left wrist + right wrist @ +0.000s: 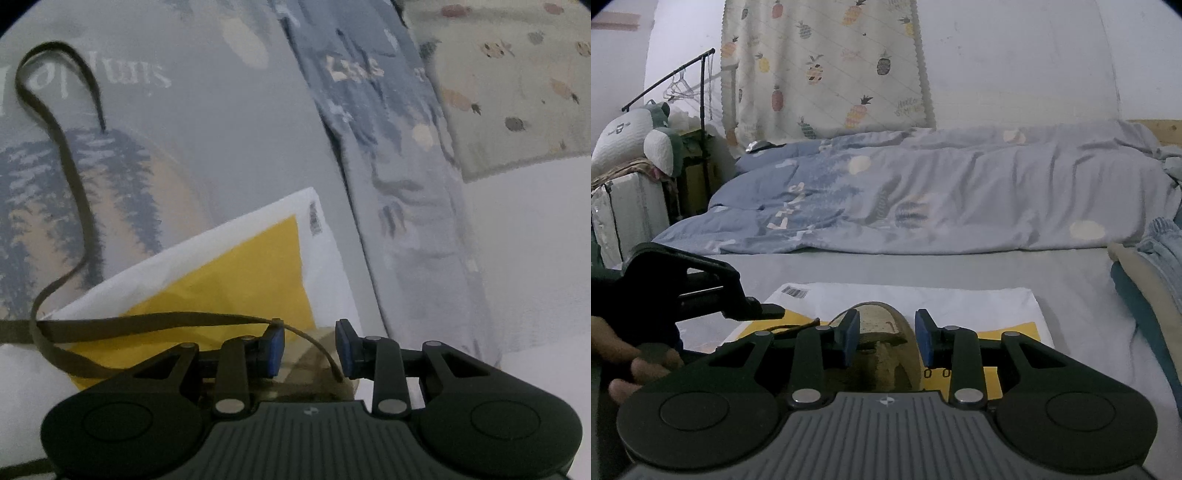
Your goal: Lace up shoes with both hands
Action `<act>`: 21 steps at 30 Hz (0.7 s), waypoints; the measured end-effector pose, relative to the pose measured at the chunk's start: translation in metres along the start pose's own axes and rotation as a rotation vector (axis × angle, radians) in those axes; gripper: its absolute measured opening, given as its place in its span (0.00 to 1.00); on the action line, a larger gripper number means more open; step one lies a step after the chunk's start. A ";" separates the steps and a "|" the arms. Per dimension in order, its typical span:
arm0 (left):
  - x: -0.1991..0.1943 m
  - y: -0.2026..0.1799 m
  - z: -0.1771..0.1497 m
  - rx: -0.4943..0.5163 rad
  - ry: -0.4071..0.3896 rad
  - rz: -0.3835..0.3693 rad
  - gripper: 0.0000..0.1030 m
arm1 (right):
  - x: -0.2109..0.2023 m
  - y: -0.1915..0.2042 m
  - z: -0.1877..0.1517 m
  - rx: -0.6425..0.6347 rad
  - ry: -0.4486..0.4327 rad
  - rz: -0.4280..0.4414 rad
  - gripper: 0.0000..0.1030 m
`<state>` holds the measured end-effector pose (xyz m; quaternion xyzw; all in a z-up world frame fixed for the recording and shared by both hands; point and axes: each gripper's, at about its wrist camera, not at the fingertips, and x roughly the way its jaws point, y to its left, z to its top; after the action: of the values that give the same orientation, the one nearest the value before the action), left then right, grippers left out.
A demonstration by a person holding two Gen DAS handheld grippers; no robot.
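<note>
Shoe [882, 332]: tan, worn, lying on a white and yellow mailing bag [960, 301] spread on the bed [923, 267]; toe pointed away from the right wrist camera, seen between and beyond the pads of the right hand-held gripper [887, 341].

Shoelace [74, 206]: olive-brown, flat. In the left wrist view it is draped over the tip of one blue pad of the left hand-held gripper [309, 349], its short end hanging across the gap towards the other pad. The long part is trailed across the mailing bag [258, 258] and curled in a loop over the grey printed bed sheet [229, 140], its far tip lying on a feather print.

Left hand-held gripper: jaws parted, with the lace not pinched between the pads. In the right wrist view its black body [701, 288] is seen at the left edge, held by a person's hand [631, 365].

Right hand-held gripper: jaws parted, nothing pressed between the pads; the shoe is seen through the gap.

Surroundings: blue-grey duvet [923, 195] bunched along the far side of the bed; pineapple-print curtain [827, 66] on the wall behind; clothes rail [683, 77] and plush toy [639, 136] at the left.
</note>
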<state>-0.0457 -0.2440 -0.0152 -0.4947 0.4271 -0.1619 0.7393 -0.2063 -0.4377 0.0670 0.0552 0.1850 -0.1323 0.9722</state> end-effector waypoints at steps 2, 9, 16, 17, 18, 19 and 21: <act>0.002 0.003 0.001 -0.012 -0.002 0.011 0.27 | 0.000 0.000 0.000 -0.004 0.000 0.003 0.32; 0.002 0.008 0.012 -0.017 -0.061 0.022 0.10 | 0.003 0.003 0.000 -0.043 -0.002 0.025 0.33; -0.011 0.001 0.028 0.052 -0.122 -0.038 0.04 | 0.001 0.017 -0.001 -0.160 -0.031 0.066 0.33; -0.014 -0.003 0.029 0.076 -0.128 -0.063 0.04 | 0.001 0.020 -0.001 -0.176 -0.037 0.066 0.33; -0.017 -0.006 0.030 0.101 -0.134 -0.089 0.02 | 0.000 0.022 -0.001 -0.191 -0.044 0.066 0.33; -0.019 -0.011 0.030 0.137 -0.133 -0.122 0.00 | 0.000 0.024 -0.001 -0.207 -0.050 0.066 0.33; -0.024 -0.024 0.027 0.227 -0.120 -0.195 0.00 | -0.001 0.029 0.000 -0.239 -0.065 0.066 0.33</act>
<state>-0.0335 -0.2231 0.0210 -0.4558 0.3111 -0.2500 0.7956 -0.1992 -0.4095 0.0687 -0.0595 0.1660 -0.0788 0.9812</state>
